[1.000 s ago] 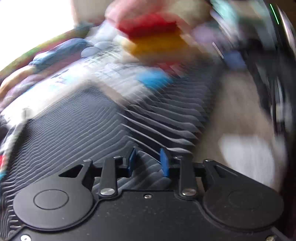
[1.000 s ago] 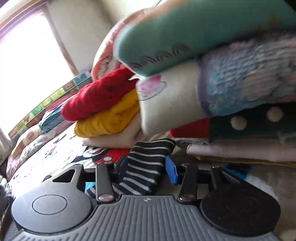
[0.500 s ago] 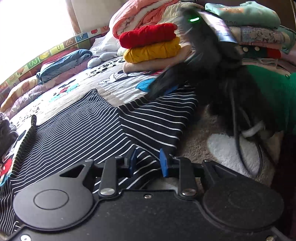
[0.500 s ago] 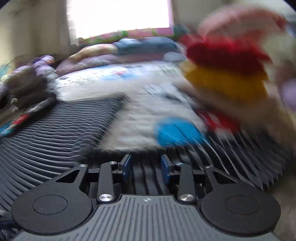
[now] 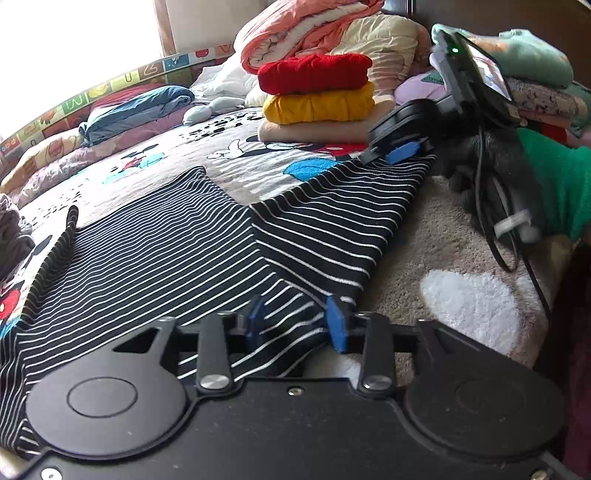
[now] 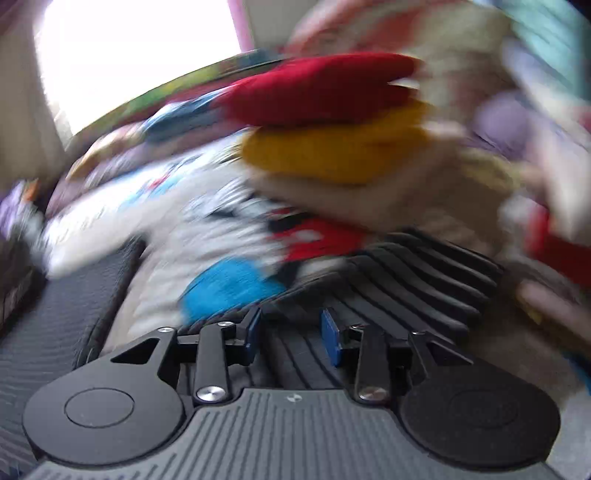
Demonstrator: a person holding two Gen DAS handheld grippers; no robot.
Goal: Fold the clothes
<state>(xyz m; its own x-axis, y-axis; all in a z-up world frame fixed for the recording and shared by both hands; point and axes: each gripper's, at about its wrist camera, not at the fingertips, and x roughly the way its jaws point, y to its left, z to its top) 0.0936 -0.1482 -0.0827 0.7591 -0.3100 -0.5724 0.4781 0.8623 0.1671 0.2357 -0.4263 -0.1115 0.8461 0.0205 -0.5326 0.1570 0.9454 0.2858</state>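
Note:
A black shirt with thin white stripes (image 5: 177, 254) lies spread on the bed, its right part folded over in a flap (image 5: 332, 214). My left gripper (image 5: 295, 325) sits at the shirt's near hem. Its jaws are opening, and striped cloth lies loose between the blue pads (image 5: 336, 325). My right gripper (image 6: 291, 330) is at the flap's far corner, seen in the left wrist view as a black tool (image 5: 399, 147) held by a gloved hand with a green sleeve (image 5: 554, 184). Its jaws are opening too, with striped cloth (image 6: 406, 280) under and between them. The right wrist view is blurred.
A stack of folded red, yellow and beige knits (image 5: 317, 99) stands just beyond the flap. Rolled quilts (image 5: 332, 33) and more folded clothes (image 5: 535, 74) fill the back right. Blue bedding (image 5: 136, 107) lies at the back left, and dark clothes (image 5: 11, 236) at the left edge.
Both grippers' pads have spread apart over the striped cloth. The right gripper has swung towards the folded stack, and its view has rolled. The folded flap now lies flat.

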